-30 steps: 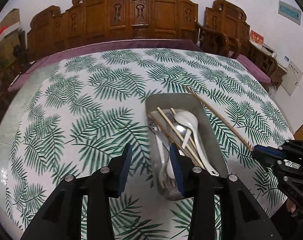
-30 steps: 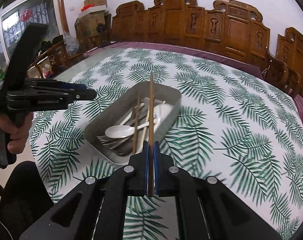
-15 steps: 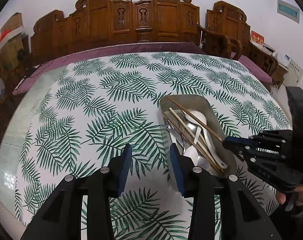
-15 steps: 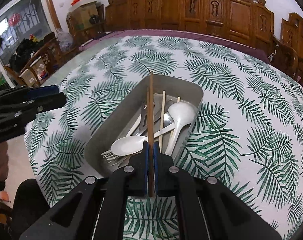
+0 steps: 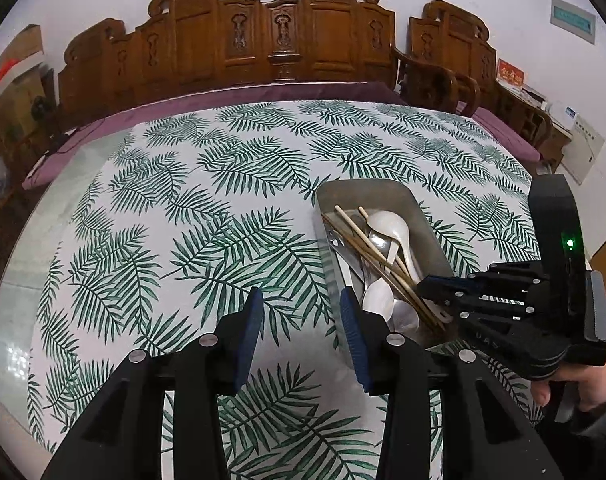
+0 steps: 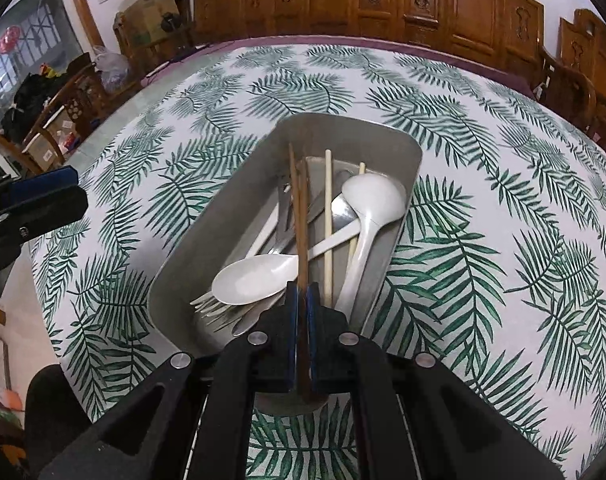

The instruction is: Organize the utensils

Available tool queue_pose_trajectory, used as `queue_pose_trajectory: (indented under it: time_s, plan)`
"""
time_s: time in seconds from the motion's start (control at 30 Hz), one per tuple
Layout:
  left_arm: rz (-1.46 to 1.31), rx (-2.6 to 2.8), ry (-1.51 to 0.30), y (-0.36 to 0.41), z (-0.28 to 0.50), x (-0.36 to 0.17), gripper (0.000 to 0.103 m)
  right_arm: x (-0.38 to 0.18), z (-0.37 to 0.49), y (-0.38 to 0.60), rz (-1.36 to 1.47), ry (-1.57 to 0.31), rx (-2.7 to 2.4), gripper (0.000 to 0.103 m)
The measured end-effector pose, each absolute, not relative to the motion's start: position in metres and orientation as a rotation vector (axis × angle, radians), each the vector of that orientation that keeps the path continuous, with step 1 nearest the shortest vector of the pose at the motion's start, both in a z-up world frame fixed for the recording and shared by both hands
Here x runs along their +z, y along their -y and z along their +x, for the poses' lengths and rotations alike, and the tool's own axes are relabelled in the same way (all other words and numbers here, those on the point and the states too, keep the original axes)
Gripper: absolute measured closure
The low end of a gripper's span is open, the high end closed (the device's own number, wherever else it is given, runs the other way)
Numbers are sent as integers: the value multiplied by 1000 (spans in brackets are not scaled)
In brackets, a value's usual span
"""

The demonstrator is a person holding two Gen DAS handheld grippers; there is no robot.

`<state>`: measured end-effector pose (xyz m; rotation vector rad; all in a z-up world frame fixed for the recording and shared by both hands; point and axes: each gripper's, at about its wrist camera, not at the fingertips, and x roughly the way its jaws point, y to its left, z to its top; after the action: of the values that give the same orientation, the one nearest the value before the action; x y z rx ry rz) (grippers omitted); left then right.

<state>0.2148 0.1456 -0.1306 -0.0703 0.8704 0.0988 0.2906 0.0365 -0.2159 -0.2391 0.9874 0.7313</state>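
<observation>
Two tongs work over a leaf-patterned surface: right tongs clamp a dark chopstick above the grey utensil tray, while left tongs stand partly open, empty, beside it.

A: Any writing you can actually read here?

B: Barely. On the black body of the right tongs, seen from the left wrist view, there are faint raised letters, something like "UAS", though I would not swear to it.

A: And the walls?

B: A teal plaque and a red card both carry marks, but they are too small to make out. The same goes for the labels on the cardboard boxes.
</observation>
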Motion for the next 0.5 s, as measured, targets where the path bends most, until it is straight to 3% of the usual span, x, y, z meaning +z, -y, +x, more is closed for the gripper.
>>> queue_pose_trajectory:
  time_s: [0.13, 0.23, 0.37, 0.5]
  plan:
    - [-69, 97, -864, -144, 213, -127, 65, -207, 284, -32, -232, -946, 758, 93]
    - [-69, 94, -859, -140, 211, -125, 65, -199, 278, -25, -221, -915, 772, 72]
    - [-73, 89, -850, -134, 206, -121, 62, -185, 272, -10, -202, -873, 777, 72]
    - [-69, 86, -828, -124, 199, -115, 48, -167, 261, 11, -175, -821, 777, 72]
